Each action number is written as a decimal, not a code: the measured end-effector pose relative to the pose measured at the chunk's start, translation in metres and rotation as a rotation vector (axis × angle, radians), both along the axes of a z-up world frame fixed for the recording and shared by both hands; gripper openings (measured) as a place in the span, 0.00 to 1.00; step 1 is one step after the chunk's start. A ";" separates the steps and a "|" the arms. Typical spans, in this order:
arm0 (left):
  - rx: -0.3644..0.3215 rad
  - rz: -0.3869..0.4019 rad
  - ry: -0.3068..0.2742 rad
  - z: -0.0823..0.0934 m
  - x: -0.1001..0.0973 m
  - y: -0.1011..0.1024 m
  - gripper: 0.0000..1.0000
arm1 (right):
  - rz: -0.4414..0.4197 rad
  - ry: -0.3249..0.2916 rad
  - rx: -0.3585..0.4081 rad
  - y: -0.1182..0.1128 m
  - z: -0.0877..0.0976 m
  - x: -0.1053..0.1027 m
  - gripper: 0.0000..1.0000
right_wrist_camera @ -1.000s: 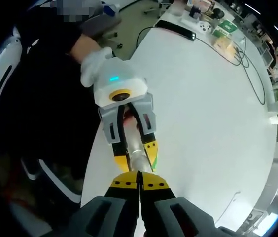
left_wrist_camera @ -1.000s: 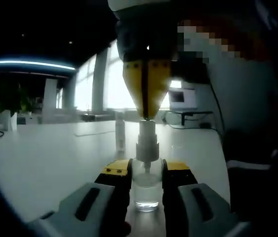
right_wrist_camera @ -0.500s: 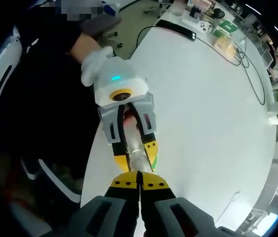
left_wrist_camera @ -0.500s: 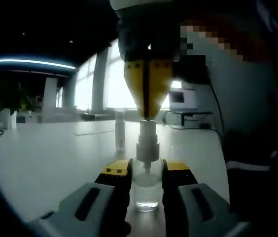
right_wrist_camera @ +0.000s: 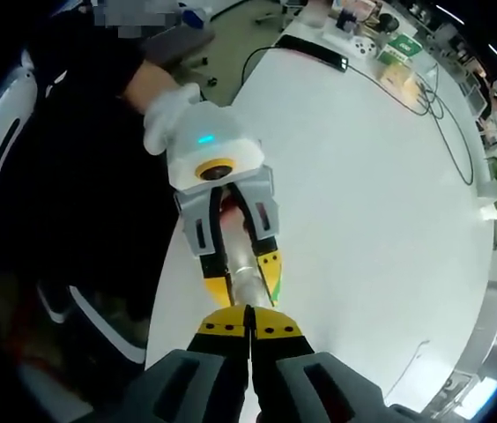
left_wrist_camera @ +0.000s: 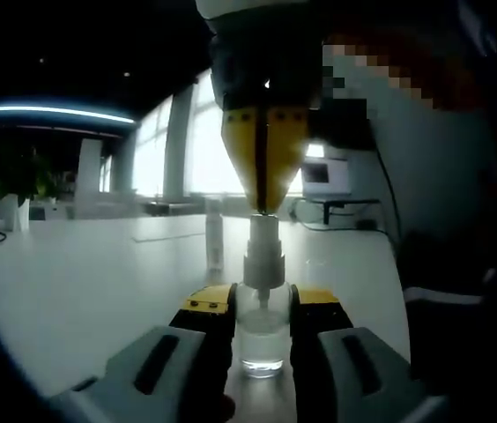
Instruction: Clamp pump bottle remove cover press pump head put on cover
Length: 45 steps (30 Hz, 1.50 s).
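Note:
A clear pump bottle (left_wrist_camera: 262,345) with a little liquid stands upright on the white table (left_wrist_camera: 81,282). My left gripper (left_wrist_camera: 262,304) is shut on its body, one jaw on each side. The white pump head (left_wrist_camera: 263,251) rises above those jaws. My right gripper (left_wrist_camera: 264,201) comes down from above, its yellow tips shut together and resting on top of the pump head. In the right gripper view, my right gripper (right_wrist_camera: 248,328) points straight down at the bottle (right_wrist_camera: 246,284), which is held in the left gripper (right_wrist_camera: 244,280). A tall clear cover (left_wrist_camera: 215,240) stands on the table behind the bottle.
A person's gloved hand (right_wrist_camera: 171,116) holds the left gripper at the table's near edge (right_wrist_camera: 167,291). Cables (right_wrist_camera: 425,106) and small boxes (right_wrist_camera: 398,53) lie at the table's far end. A monitor (left_wrist_camera: 326,174) and windows (left_wrist_camera: 156,150) stand beyond the table.

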<state>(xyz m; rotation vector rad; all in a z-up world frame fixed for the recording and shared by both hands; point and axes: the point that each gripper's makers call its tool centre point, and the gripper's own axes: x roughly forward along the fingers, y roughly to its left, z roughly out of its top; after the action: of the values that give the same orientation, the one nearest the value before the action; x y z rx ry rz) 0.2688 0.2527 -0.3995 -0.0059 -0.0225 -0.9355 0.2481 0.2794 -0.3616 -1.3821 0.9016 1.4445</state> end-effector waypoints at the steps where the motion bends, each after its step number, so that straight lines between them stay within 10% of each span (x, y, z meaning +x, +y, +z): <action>1: 0.000 0.000 0.000 0.000 0.000 0.000 0.15 | 0.008 -0.002 -0.004 0.000 0.000 0.000 0.00; 45: 0.003 -0.002 -0.011 0.000 0.000 -0.001 0.15 | 0.018 0.008 -0.005 0.000 0.000 -0.001 0.00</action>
<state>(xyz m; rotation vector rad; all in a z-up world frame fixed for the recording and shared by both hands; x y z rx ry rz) 0.2685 0.2520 -0.3994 0.0020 -0.0307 -0.9374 0.2468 0.2795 -0.3617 -1.3921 0.9005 1.4633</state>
